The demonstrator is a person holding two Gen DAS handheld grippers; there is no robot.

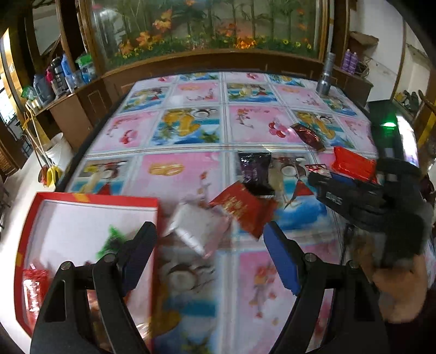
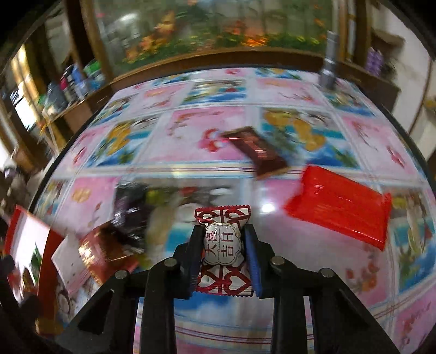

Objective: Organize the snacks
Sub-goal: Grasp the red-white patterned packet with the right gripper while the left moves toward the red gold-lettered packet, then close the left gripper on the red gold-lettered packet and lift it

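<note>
Left wrist view: a table (image 1: 190, 130) under a pink-and-blue cartoon cloth fills the frame, with a planted aquarium (image 1: 207, 24) across the top and a metal flashlight (image 1: 325, 79) upright at upper right. Loose snacks lie mid-frame: a silver packet (image 1: 193, 228), a red-and-gold packet (image 1: 242, 211) overlapping it, a dark purple packet (image 1: 254, 171), a dark red bar (image 1: 308, 134) and a bright red packet (image 1: 354, 163). The red box (image 1: 90, 200) at lower left has a white floor holding a green wrapper (image 1: 113, 241) and a red wrapper (image 1: 34, 277), both blurred. The left gripper (image 1: 211, 258) stands wide apart with nothing between its fingers, the silver packet just ahead. The right gripper (image 1: 324, 181) shows at the right edge, in a gloved hand (image 1: 392, 217).

Right wrist view: here the right gripper (image 2: 223, 250) is clenched on a red-and-white heart-patterned candy (image 2: 223, 245), pads pressing both sides of its bulge. The bright red packet (image 2: 340, 205) lies to its right, the dark red bar (image 2: 256, 149) above, the red box (image 2: 24, 231) at the left edge.
</note>
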